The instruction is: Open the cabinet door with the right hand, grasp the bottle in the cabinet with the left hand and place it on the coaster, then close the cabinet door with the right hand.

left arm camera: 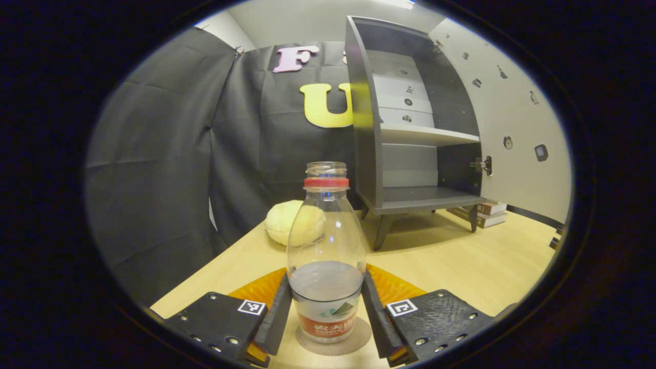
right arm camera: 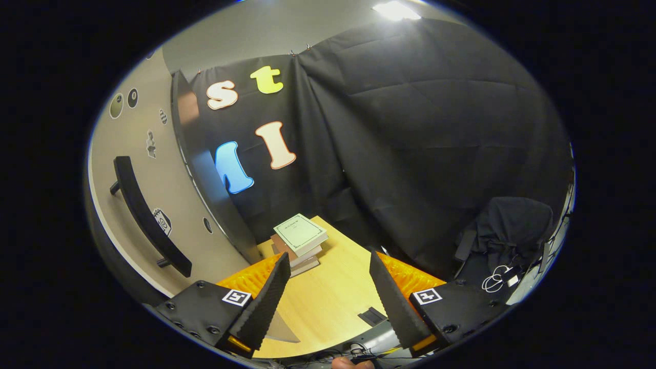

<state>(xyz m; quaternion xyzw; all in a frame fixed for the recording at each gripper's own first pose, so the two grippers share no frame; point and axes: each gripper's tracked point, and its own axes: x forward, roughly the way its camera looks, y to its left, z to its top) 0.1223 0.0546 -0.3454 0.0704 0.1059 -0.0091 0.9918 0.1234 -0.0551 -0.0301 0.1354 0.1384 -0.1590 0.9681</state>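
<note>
Wooden table (left arm camera: pixel 461 261) fills the lower frame. At bottom centre the left gripper (left arm camera: pixel 326 312) clasps the bottle (left arm camera: pixel 326 256) low on its body, standing on the coaster (left arm camera: pixel 359 341); it looks light, smooth, easily squeezed. Beyond, upper right, the cabinet (left arm camera: pixel 410 128) stands open. The right gripper (right arm camera: pixel 328 302) hangs spread near the door handle (right arm camera: pixel 146 215).

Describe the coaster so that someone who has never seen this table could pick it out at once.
Start at the open grey cabinet on the light wooden table and come forward past the pale yellow bun. The round brown cork coaster lies flat between the left gripper's black fingers, under the clear plastic bottle with a red neck ring. It is the only flat disc there.
</note>
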